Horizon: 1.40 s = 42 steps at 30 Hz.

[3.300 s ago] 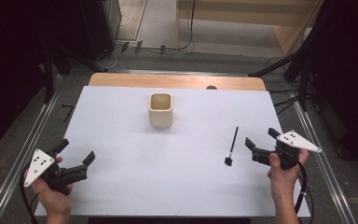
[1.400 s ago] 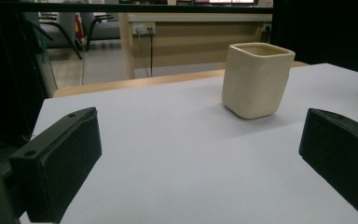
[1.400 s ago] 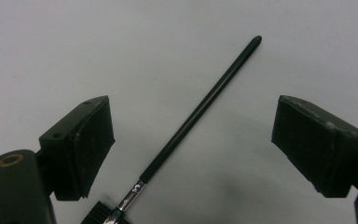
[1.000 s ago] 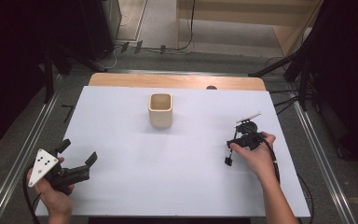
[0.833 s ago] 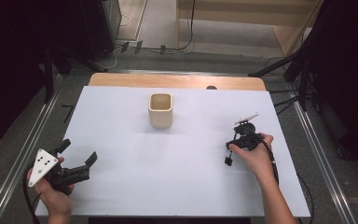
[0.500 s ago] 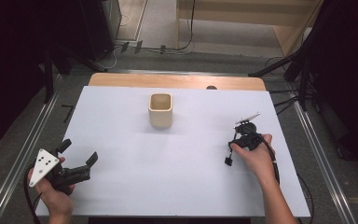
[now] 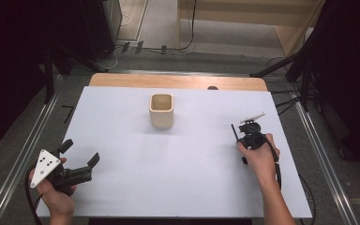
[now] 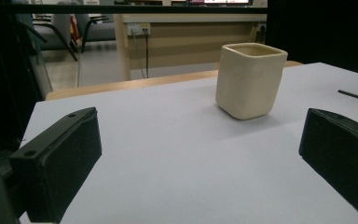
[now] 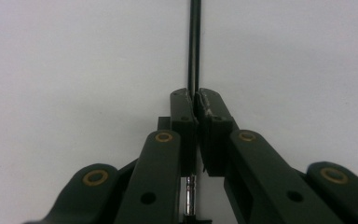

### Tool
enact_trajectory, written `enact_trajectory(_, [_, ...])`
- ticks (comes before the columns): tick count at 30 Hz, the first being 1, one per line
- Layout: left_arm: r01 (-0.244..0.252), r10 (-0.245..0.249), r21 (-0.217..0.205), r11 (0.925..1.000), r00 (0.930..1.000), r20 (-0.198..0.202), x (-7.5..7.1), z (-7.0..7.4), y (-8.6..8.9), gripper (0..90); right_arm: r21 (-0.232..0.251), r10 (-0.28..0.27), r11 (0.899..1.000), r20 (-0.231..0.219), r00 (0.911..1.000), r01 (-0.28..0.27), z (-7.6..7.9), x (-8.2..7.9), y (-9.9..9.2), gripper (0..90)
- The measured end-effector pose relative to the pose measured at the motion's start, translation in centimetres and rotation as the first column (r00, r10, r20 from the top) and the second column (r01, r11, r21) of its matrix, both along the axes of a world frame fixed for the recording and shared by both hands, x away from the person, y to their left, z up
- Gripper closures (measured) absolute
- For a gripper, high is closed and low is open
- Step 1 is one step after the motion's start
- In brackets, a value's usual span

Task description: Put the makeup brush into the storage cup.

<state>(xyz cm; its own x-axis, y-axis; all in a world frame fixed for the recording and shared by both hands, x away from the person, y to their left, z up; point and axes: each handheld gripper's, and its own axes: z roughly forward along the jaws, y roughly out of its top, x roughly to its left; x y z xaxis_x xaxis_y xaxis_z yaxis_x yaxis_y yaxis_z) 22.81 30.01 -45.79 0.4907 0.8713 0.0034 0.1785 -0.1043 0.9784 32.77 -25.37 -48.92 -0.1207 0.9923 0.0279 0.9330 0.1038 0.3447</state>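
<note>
A thin black stick (image 7: 234, 132) lies on the white table sheet (image 7: 168, 187) at the right. My right gripper (image 7: 244, 143) points down at it, and its jaws have just been closing. In the right gripper view, that gripper (image 9: 196, 100) is shut on the stick (image 9: 194, 46), which runs straight up from the pads. A cream square cup (image 7: 161, 110) stands upright at the middle far side. My left gripper (image 7: 80, 151) is held open at the near left, aimed toward the cup (image 8: 249, 79), with nothing between its jaws (image 8: 200, 126). The stick's far end (image 8: 356, 96) lies right of the cup.
A wooden strip (image 7: 178, 80) borders the sheet's far edge. Metal rails (image 7: 26, 150) run along both sides of the table. Cables and dark stands sit on the floor beyond. Open sheet lies between the cup and both grippers.
My right hand came in from the table's right edge to the stick and the jaws closed on it. The left gripper has stayed in place, open.
</note>
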Motion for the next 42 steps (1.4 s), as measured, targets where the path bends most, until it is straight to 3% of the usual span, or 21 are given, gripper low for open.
enact_trajectory(6, [0.015,-0.016,-0.020,0.9997,0.9997,-0.021,0.2,-0.2,-0.4,0.0,0.033,0.014,0.999,0.044,0.9989,-0.016,-0.1,-0.6,-0.5,87.6])
enact_trajectory(9, [0.023,-0.024,-0.011,0.9997,0.9991,-0.035,0.5,-0.4,-1.0,0.0,0.059,0.019,0.998,0.104,0.9944,-0.025,0.5,-1.5,-0.6,87.6])
enact_trajectory(12, [0.029,-0.029,-0.006,0.9996,0.9986,-0.045,0.6,-0.5,-1.6,0.0,0.080,0.044,0.995,0.202,0.9784,-0.062,2.0,-2.8,-1.0,87.6])
enact_trajectory(13, [0.030,-0.030,-0.005,0.9995,0.9984,-0.048,0.7,-0.6,-1.8,0.0,0.080,0.044,0.995,0.202,0.9784,-0.062,2.0,-2.8,-1.0,87.6])
enact_trajectory(20, [0.044,-0.045,-0.012,0.9990,0.9968,-0.067,1.3,-0.9,-2.5,0.0,0.087,0.131,0.983,0.281,0.9506,-0.161,3.9,-4.0,-0.2,87.5])
enact_trajectory(24, [0.050,-0.051,-0.017,0.9986,0.9960,-0.073,1.8,-0.9,-2.8,0.0,0.093,0.167,0.975,0.303,0.9382,-0.203,5.0,-4.6,0.5,87.5])
enact_trajectory(31, [0.079,-0.079,0.004,0.9968,0.9938,-0.078,2.2,-0.9,-4.0,0.0,0.083,0.258,0.949,0.349,0.9009,-0.304,6.3,-5.1,2.5,87.5])
enact_trajectory(32, [0.084,-0.084,0.006,0.9964,0.9936,-0.076,2.3,-0.9,-4.2,0.0,0.082,0.262,0.948,0.349,0.8997,-0.308,6.4,-5.1,2.8,87.5])
enact_trajectory(37, [0.104,-0.103,0.001,0.9946,0.9916,-0.078,2.7,-0.7,-5.1,0.0,0.065,0.315,0.930,0.362,0.8772,-0.361,6.5,-5.3,4.3,87.5])
enact_trajectory(42, [0.149,-0.147,0.008,0.9889,0.9857,-0.082,3.1,-0.7,-6.6,0.0,0.065,0.341,0.919,0.367,0.8656,-0.389,6.3,-5.5,4.7,87.5])
